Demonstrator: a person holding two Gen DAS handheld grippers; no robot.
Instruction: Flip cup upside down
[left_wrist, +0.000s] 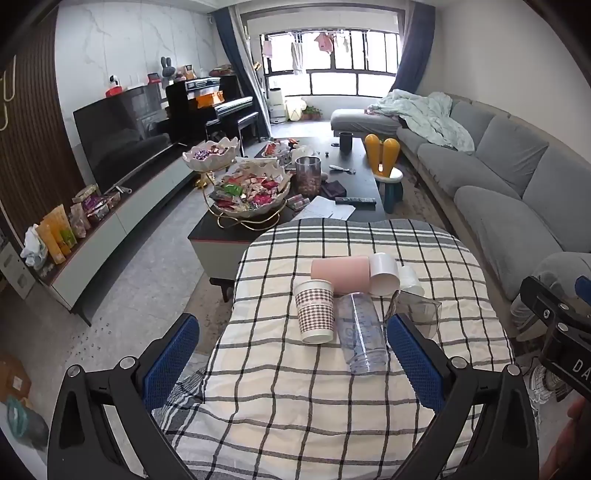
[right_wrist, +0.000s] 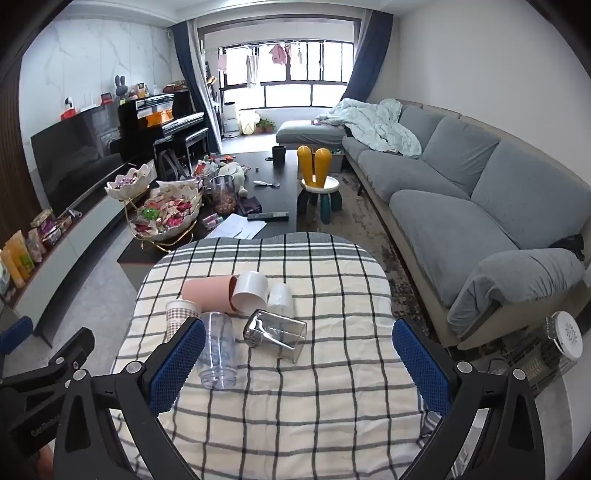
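Cups lie in a cluster near the middle of the checked cloth, all on their sides. Going left to right in the left wrist view: a paper cup with a brown houndstooth band, mouth toward the camera; a clear plastic tumbler beside it and touching it, mouth also toward the camera; behind these two, a pink cup lying crosswise; a white cup at the pink cup's open end; a smaller frosted white cup just to the right; then a clear square-sided glass cup, partly hidden behind the right-hand finger of the left gripper.

Left gripper: fingers spread wide, holding nothing, raised over the near part of the cloth; blue pads flank the paper cup and tumbler from the near side without touching.

Right gripper: fingers also spread wide, holding nothing. In its view the glass cup lies between the pads, farther out, apart from both.

Beyond the cloth: a dark coffee table with snack bowls, a television at left, a grey sofa at right.
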